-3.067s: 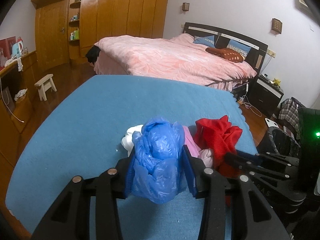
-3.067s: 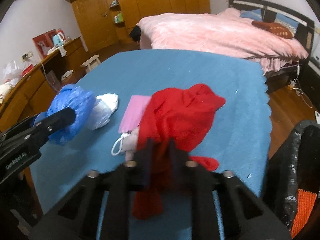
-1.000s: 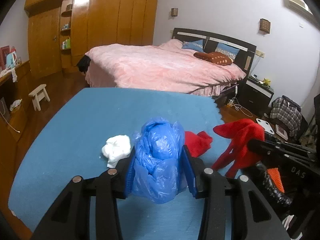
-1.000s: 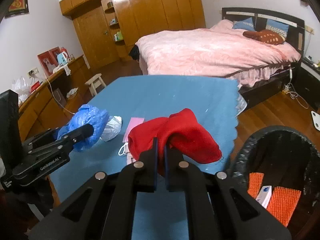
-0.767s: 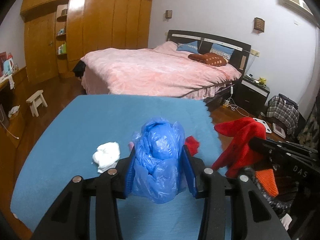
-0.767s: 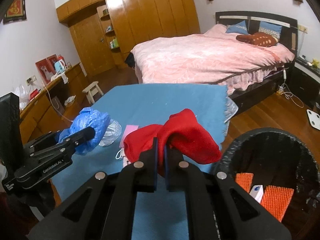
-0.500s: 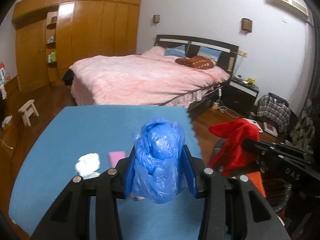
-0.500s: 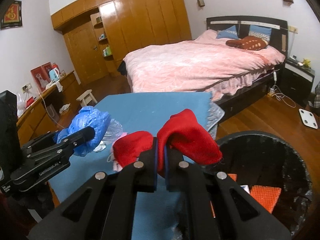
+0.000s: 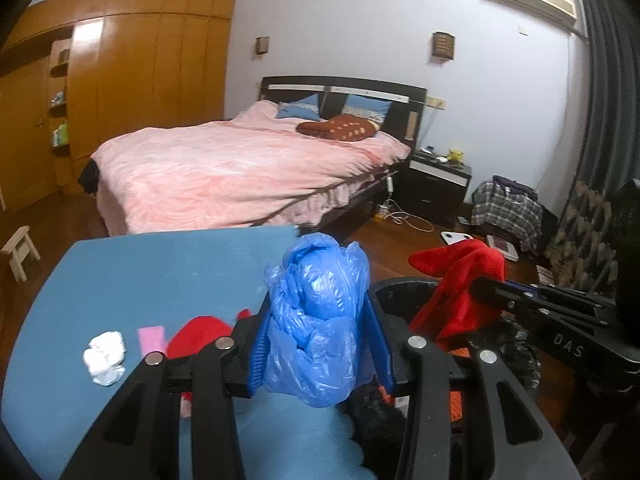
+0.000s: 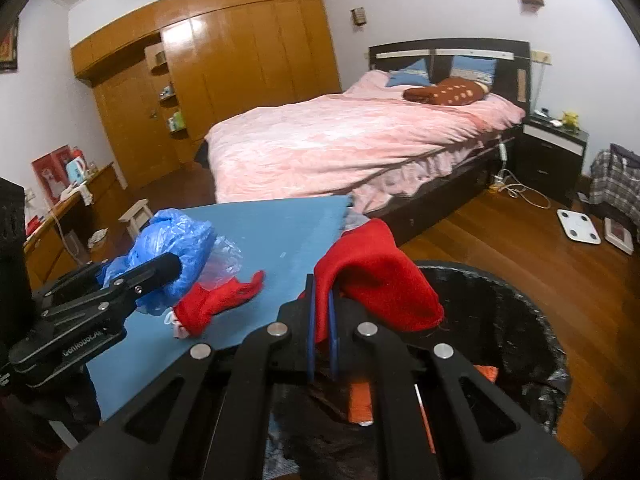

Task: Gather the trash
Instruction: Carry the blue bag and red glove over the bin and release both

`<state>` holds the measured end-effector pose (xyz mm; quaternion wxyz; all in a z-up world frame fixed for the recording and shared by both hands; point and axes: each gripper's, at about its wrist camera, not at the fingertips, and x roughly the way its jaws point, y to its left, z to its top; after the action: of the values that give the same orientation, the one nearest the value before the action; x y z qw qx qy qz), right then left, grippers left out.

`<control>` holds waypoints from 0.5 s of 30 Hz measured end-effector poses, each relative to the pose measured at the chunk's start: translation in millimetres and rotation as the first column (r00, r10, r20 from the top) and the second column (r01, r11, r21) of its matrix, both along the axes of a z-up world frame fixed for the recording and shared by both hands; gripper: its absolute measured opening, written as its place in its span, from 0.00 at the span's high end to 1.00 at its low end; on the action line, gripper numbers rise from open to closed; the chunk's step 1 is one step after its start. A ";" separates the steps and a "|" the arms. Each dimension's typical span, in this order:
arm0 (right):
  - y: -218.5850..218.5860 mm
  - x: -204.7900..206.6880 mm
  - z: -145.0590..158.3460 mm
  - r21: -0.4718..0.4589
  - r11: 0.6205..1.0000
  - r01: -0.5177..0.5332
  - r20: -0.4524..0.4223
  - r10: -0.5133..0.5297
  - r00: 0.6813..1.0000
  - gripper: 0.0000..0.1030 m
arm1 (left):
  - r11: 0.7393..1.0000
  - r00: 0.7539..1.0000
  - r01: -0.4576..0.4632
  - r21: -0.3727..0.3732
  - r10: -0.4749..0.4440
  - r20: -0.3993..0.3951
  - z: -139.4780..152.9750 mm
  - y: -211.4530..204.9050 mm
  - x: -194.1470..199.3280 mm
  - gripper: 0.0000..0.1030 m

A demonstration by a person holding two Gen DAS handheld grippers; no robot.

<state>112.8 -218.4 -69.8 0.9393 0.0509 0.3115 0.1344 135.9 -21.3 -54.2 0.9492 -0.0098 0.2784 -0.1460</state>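
Note:
My left gripper (image 9: 318, 340) is shut on a crumpled blue plastic bag (image 9: 320, 300), held at the right edge of the blue table (image 9: 160, 272) beside the black-lined bin (image 9: 400, 290). In the right wrist view the same left gripper (image 10: 168, 266) carries the blue bag (image 10: 176, 240) at the left. My right gripper (image 10: 322, 304) is shut on a red cloth (image 10: 380, 276) that hangs over the bin (image 10: 500, 320). On the table lie a second red cloth (image 10: 216, 304), a pink mask (image 9: 152, 338) and a white crumpled wad (image 9: 105, 356).
Orange pieces (image 10: 360, 400) lie inside the bin. A pink-covered bed (image 9: 240, 172) stands behind the table, and a small wooden stool (image 9: 18, 250) at far left. On the wooden floor to the right are a white scale (image 10: 578, 226), a nightstand (image 10: 552, 160) and a plaid bag (image 9: 508, 204).
Both grippers have swung right and slightly up with their loads, from over the table to the bin. The things left on the table have slid left in both views.

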 end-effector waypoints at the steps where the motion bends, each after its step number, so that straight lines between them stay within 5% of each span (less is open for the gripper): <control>1: -4.5 -0.8 -0.7 -0.001 1.000 0.009 0.000 -0.009 1.000 0.95 | 1.000 1.000 0.009 -0.001 -0.009 0.001 0.1 -5.3 0.6 0.59; 15: -64.8 -9.8 -14.5 -0.022 0.991 0.133 -0.019 -0.133 0.991 0.95 | 0.991 0.990 0.137 0.000 -0.137 -0.020 -17.7 -74.0 17.7 0.59</control>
<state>102.9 -283.1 -84.2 0.9435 0.0632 0.3182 0.0676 153.6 -95.3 -71.9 0.9342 0.0085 0.2879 -0.2105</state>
